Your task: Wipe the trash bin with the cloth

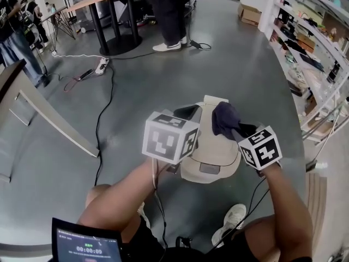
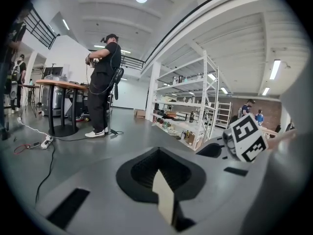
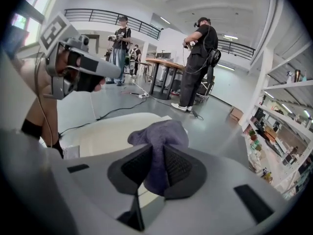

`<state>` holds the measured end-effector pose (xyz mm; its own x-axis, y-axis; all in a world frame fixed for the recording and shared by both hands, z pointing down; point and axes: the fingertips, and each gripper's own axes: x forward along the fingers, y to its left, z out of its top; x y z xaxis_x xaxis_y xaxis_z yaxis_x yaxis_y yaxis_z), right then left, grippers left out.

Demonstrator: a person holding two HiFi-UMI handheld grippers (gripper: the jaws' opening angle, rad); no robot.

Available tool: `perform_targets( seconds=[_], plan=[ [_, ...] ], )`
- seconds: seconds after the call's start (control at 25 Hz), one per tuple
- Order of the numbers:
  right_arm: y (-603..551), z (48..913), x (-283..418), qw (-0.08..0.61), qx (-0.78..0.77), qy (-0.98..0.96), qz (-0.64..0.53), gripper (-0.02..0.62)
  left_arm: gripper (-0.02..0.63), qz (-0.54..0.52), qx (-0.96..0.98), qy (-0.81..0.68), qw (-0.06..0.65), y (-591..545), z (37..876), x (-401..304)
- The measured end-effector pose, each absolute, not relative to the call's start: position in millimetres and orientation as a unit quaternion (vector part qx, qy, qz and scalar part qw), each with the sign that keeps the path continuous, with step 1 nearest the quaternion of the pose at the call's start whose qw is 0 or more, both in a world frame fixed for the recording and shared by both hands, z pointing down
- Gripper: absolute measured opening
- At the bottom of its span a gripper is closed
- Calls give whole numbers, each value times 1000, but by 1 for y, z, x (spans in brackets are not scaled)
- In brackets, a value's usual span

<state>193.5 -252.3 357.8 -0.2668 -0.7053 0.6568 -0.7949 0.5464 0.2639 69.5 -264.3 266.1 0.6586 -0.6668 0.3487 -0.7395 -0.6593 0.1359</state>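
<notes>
The beige trash bin (image 1: 215, 154) stands on the grey floor just in front of me, its lid (image 3: 110, 133) pale in the right gripper view. My right gripper (image 1: 240, 130) is over the bin's right side, shut on a dark purple cloth (image 1: 224, 119). That cloth (image 3: 161, 136) bunches between and beyond the right gripper (image 3: 157, 148) jaws and lies against the lid. My left gripper (image 1: 186, 112) hovers over the bin's left edge. In the left gripper view the left gripper (image 2: 159, 151) has its jaws together with nothing between them, and the bin is out of sight.
A black cable (image 1: 101, 119) runs across the floor from a power strip (image 1: 101, 65) on the left. Shelving (image 1: 311, 53) lines the right side. A person (image 1: 169, 15) stands by a round table (image 1: 117, 15) at the back. A slanted wooden beam (image 1: 49, 119) is at left.
</notes>
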Motion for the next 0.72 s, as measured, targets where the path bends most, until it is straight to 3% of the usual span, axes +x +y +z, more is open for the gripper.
perform_targets(
  seconds=[0.28, 0.56, 0.72],
  plan=[
    [-237, 348, 118, 362, 406, -838, 39, 69, 2, 127, 894, -407, 135, -260, 259, 56],
    [-216, 382, 62, 398, 382, -834, 16, 69, 2, 118, 891, -419, 132, -249, 254, 24],
    [-216, 379, 71, 388, 398, -831, 24, 69, 2, 119, 886, -426, 138, -249, 252, 19]
  ],
)
